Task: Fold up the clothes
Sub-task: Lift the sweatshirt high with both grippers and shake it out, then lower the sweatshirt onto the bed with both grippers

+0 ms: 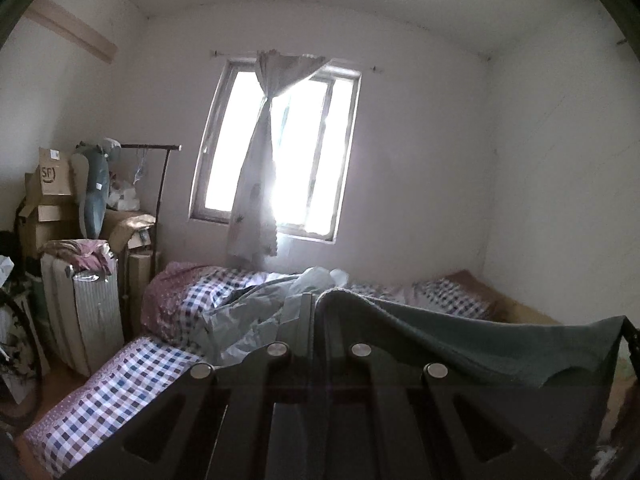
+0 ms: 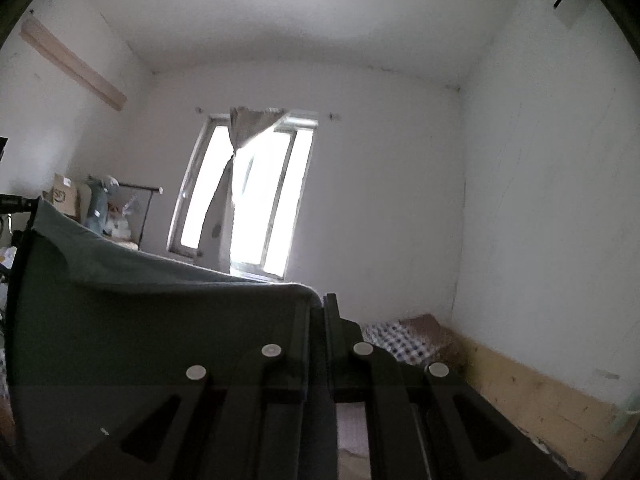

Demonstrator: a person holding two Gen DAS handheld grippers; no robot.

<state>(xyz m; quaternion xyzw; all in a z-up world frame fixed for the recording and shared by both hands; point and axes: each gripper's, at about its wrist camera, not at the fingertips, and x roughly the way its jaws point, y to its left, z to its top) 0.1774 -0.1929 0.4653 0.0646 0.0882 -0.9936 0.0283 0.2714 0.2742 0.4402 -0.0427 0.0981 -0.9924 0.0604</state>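
A grey-green garment [image 1: 460,340] hangs stretched in the air between my two grippers, above the bed. My left gripper [image 1: 314,300] is shut on one top corner of it; the cloth runs right to the other gripper's fingers [image 1: 630,340] at the frame edge. In the right wrist view my right gripper [image 2: 320,300] is shut on the other top corner, and the garment [image 2: 140,320] spreads left toward the left gripper [image 2: 16,204]. Both grippers point up toward the window wall.
A bed with a checked quilt [image 1: 120,380] and a crumpled pale garment [image 1: 260,312] lies below. A white suitcase [image 1: 92,312], stacked cardboard boxes [image 1: 52,184] and a clothes rack [image 1: 160,184] stand at the left. A curtained window [image 1: 280,160] is ahead. A wooden board [image 2: 540,392] lines the right wall.
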